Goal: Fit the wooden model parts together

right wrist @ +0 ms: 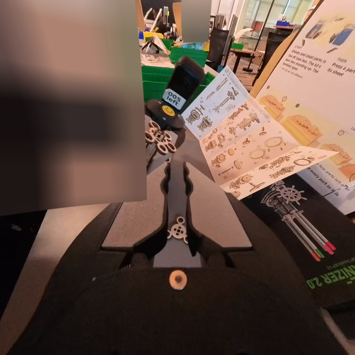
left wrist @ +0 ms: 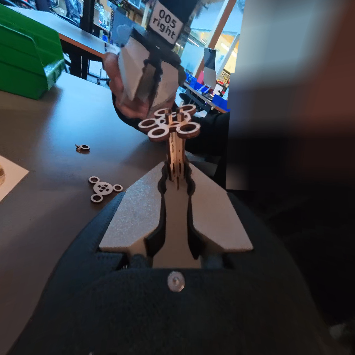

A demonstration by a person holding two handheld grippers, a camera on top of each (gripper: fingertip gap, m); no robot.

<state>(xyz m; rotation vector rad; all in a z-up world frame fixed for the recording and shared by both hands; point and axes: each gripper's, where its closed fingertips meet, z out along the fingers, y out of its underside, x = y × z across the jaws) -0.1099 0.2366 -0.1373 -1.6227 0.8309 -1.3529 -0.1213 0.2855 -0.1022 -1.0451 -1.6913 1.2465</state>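
My left gripper is shut on the lower end of a wooden shaft built from thin slats, and holds it upright. Stacked wooden ring plates sit near the shaft's top, with slat ends poking through. The same assembly shows in the right wrist view, partly behind a blurred patch. My right gripper is empty with its jaws a narrow gap apart. It hovers tips-down just above and behind the ring plates. A loose three-ring wooden plate lies flat on the table, seen between the right fingers.
A small wooden ring piece lies on the dark table. Green bins stand at the far left and a paper sheet at the left edge. An open instruction booklet, a poster board and a black box are on the right.
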